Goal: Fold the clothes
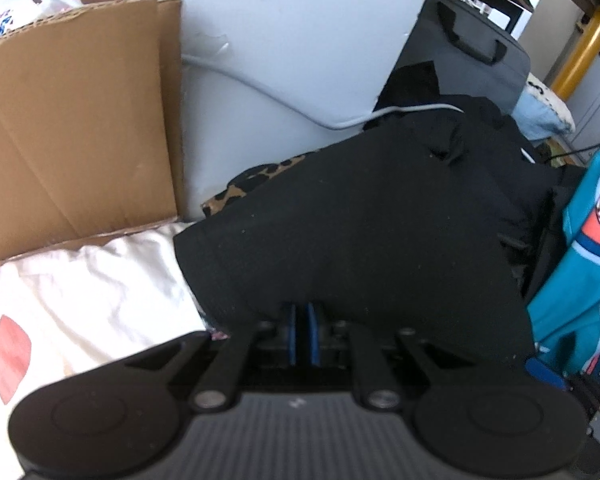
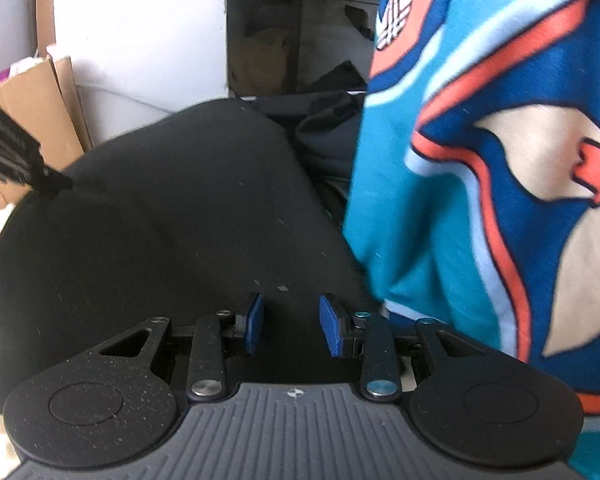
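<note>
Nearest the lens in each view sits the gripper's own grey ribbed body with its black linkage arms, filling the bottom of the frame. Above that, the black garment takes up the middle and right of the left wrist view, spread over a pale sheet at lower left that carries a red patch. In the right wrist view the same black garment covers the centre and left of the frame, with its near edge lying between the right gripper's pads.

A teal blanket printed in blue, orange and cream fills the right half of the right wrist view and shows as a strip at the right edge of the left wrist view. A cardboard box occupies the upper left of the left wrist view, beside a white panel with a grey cable trailing across it. A grey case with a black handle stands at upper right. A leopard-print cloth peeks out from under the garment's upper left edge.

The left gripper has its blue pads pinched nearly together on the garment's near hem. The right gripper stands with its jaws apart, cloth between them but not clamped.
</note>
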`<control>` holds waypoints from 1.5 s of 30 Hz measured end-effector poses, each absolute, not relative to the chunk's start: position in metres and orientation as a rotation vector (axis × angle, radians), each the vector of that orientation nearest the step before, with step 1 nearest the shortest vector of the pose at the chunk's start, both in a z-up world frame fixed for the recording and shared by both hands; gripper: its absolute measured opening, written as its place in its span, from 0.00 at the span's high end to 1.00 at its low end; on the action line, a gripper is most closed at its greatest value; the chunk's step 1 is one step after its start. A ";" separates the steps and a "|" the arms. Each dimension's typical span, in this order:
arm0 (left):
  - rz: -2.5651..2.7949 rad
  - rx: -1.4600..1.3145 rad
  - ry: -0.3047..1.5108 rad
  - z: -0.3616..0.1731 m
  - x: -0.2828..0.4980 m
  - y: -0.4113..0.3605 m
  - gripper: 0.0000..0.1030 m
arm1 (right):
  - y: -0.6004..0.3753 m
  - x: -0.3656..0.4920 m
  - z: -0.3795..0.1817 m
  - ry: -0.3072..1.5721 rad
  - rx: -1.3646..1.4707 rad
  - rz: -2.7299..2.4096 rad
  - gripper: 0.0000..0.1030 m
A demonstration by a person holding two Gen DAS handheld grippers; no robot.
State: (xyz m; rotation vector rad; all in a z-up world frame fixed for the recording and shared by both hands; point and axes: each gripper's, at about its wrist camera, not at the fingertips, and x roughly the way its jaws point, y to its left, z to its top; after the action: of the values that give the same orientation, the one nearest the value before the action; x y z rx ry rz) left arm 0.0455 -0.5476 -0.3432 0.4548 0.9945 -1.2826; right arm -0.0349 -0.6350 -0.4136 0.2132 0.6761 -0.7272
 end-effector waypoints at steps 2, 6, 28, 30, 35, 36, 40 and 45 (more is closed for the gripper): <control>-1.271 0.441 1.000 -0.342 0.046 -0.545 0.91 | -0.634 -0.040 -0.414 0.688 0.201 -0.740 0.63; -1.253 0.377 0.985 -0.327 0.040 -0.532 0.91 | -0.631 -0.050 -0.410 0.705 0.194 -0.768 0.63; -1.258 0.339 0.966 -0.344 -0.025 -0.452 0.86 | -0.589 -0.039 -0.399 0.683 0.311 -0.612 0.63; -1.227 0.292 1.018 -0.349 -0.021 -0.442 0.86 | -0.587 -0.039 -0.404 0.711 0.326 -0.622 0.62; -1.153 0.274 1.056 -0.355 -0.020 -0.420 0.76 | -0.584 -0.048 -0.410 0.745 0.375 -0.640 0.58; -1.149 0.270 1.063 -0.355 -0.021 -0.417 0.75 | -0.584 -0.049 -0.411 0.749 0.383 -0.643 0.58; -1.154 0.273 1.079 -0.353 -0.027 -0.407 0.63 | -0.585 -0.051 -0.409 0.779 0.464 -0.688 0.51; -1.124 0.315 1.128 -0.349 -0.030 -0.400 0.32 | -0.580 -0.054 -0.400 0.804 0.558 -0.714 0.22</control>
State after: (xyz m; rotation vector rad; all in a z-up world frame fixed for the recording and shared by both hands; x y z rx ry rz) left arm -0.0298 -0.4003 -0.3487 0.3149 1.1279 -1.1236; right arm -0.0538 -0.5796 -0.4001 0.5584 0.8041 -0.7144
